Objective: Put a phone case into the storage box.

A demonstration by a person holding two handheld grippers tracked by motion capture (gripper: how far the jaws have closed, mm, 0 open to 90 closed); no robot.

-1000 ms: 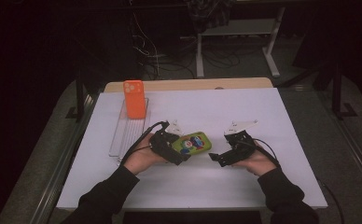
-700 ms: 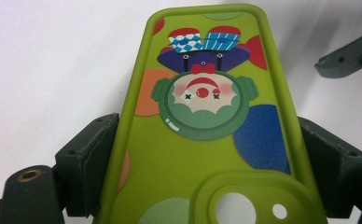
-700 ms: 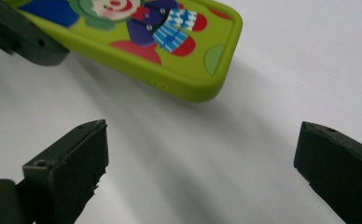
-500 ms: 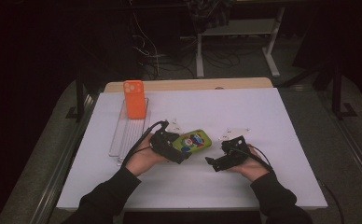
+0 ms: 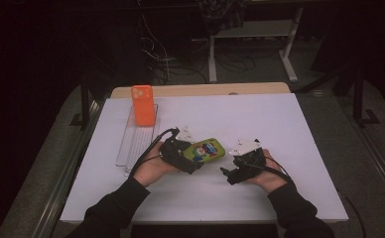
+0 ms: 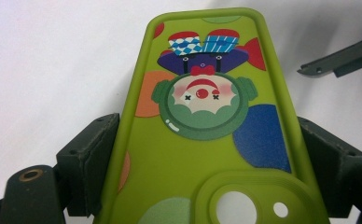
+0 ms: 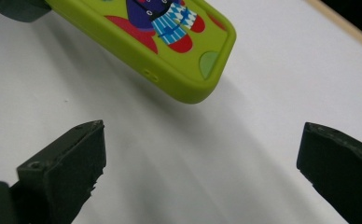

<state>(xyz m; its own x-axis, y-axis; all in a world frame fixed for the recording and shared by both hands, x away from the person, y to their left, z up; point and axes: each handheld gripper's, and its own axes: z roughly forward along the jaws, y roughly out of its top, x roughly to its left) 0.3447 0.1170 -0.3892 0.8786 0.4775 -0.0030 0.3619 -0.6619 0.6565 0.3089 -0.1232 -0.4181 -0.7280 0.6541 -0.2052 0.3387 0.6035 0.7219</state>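
Left tongs (image 5: 193, 159) grip the green rubbery cartoon phone case (image 6: 207, 116); right tongs (image 7: 202, 172), wide, should next take its free end

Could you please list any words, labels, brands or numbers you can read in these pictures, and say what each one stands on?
None: no readable text in these views.
The green phone case, clamped between the left gripper jaws, bears only a clown drawing and coloured spots.
The orange phone case shows no lettering, as far as the high view can tell.
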